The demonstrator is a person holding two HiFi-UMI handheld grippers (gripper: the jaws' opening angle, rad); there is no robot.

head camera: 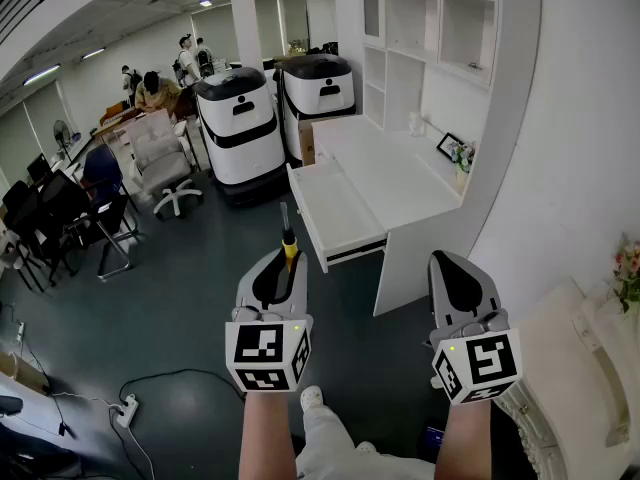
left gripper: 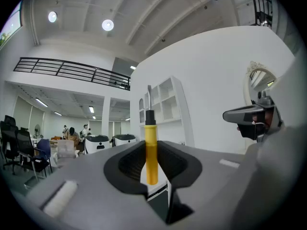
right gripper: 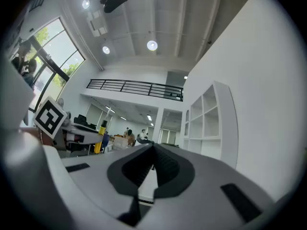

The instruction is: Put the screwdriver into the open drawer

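My left gripper (head camera: 283, 260) is shut on a screwdriver (head camera: 288, 238) with a yellow handle, a black collar and a metal shaft that points forward. In the left gripper view the screwdriver's handle (left gripper: 151, 150) stands upright between the pads of my left gripper (left gripper: 151, 163). The open white drawer (head camera: 337, 215) juts out of the white desk (head camera: 395, 173), just beyond and to the right of the shaft's tip. My right gripper (head camera: 453, 265) hovers right of the desk's near corner, shut on nothing. The right gripper view shows the right gripper (right gripper: 153, 161) with its jaws together.
Two white-and-black machines (head camera: 240, 123) stand on the floor left of the desk. Office chairs (head camera: 165, 168) and people fill the far left. A power strip (head camera: 126, 409) with cables lies on the floor. A picture frame (head camera: 449, 146) sits on the desk. Ornate white furniture (head camera: 575, 378) is close at my right.
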